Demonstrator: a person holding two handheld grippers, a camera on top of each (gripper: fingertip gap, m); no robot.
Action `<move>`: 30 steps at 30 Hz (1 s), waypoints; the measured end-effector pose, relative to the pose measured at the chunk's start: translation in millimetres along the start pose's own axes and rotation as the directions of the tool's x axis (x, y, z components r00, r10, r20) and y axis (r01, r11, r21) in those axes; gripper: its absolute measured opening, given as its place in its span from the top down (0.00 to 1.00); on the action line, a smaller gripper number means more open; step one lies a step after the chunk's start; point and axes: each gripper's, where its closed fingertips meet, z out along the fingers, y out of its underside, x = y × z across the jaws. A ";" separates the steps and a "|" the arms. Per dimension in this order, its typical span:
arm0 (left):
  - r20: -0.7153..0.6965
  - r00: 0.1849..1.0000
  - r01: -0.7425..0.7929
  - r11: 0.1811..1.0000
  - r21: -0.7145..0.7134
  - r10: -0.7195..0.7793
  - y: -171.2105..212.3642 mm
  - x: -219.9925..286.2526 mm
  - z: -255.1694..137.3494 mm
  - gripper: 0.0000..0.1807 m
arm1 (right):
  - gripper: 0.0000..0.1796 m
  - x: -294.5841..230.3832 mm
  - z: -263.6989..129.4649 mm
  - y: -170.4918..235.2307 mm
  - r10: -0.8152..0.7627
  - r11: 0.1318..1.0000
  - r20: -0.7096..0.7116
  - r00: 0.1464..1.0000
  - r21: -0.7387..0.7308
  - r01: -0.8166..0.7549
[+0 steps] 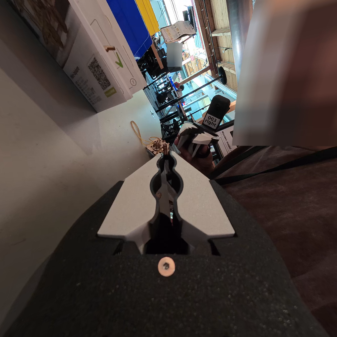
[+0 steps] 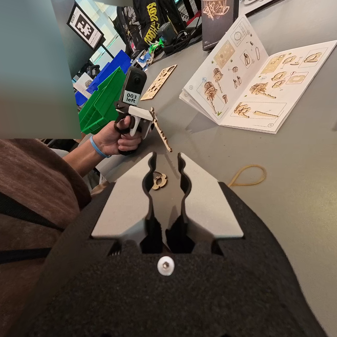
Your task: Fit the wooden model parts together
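My left gripper (image 1: 166,154) is shut on a thin toothed wooden strip (image 1: 164,178), seen edge-on between the jaws. In the right wrist view the left gripper (image 2: 151,115) holds this strip (image 2: 161,131) above the table, slanting down towards my right gripper. My right gripper (image 2: 166,156) is open and empty, low over the grey table (image 2: 273,200). A small lobed wooden part (image 2: 160,180) lies on the table between its fingers, partly hidden by the left finger. In the left wrist view a wooden assembly (image 1: 158,145) sits just beyond my fingertips, with the right gripper (image 1: 187,145) behind it.
A yellow rubber band (image 2: 248,175) lies right of my right gripper and also shows in the left wrist view (image 1: 136,131). An open instruction booklet (image 2: 255,82), a punched wooden sheet (image 2: 158,82), a black box (image 2: 218,23) and green (image 2: 102,107) and blue (image 2: 113,67) bins stand farther back.
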 end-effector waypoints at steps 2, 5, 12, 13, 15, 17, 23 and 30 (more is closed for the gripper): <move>0.001 1.000 -0.001 1.000 -0.003 0.001 0.5 0.0 0.3 1.00 | 0.87 -0.2 0.4 0.3 -0.001 1.000 0.000 1.000 -0.001 0.001; 0.000 1.000 -0.002 1.000 -0.007 0.002 1.0 0.4 0.7 1.00 | 0.87 -0.2 1.0 0.9 -0.005 1.000 -0.002 1.000 -0.005 0.005; -0.049 0.998 -0.027 1.000 -0.006 0.027 3.4 15.7 -9.1 1.00 | 0.88 0.6 7.2 7.2 -0.096 0.994 -0.065 0.993 -0.049 0.093; -0.022 0.999 -0.040 0.999 -0.017 0.039 6.1 16.4 -13.6 1.00 | 0.88 -0.4 9.7 10.1 -0.134 0.989 -0.075 0.988 -0.070 0.129; 0.028 0.997 -0.074 0.997 -0.031 0.075 8.7 23.6 -25.4 1.00 | 0.88 -7.1 16.3 17.0 -0.198 0.976 -0.064 0.978 -0.108 0.191; 0.069 0.989 -0.125 0.989 -0.075 0.131 13.7 36.0 -37.9 1.00 | 0.87 -17.3 23.1 24.5 -0.258 0.957 -0.029 0.966 -0.142 0.251; 0.222 0.941 -0.220 0.959 -0.177 0.257 38.3 45.1 -60.3 1.00 | 0.86 -23.9 37.8 60.4 -0.486 0.821 0.014 0.874 -0.334 0.463; 0.263 0.915 -0.255 0.943 -0.213 0.306 48.1 40.8 -60.3 1.00 | 0.84 -24.2 56.3 87.2 -0.498 0.781 -0.021 0.867 -0.447 0.437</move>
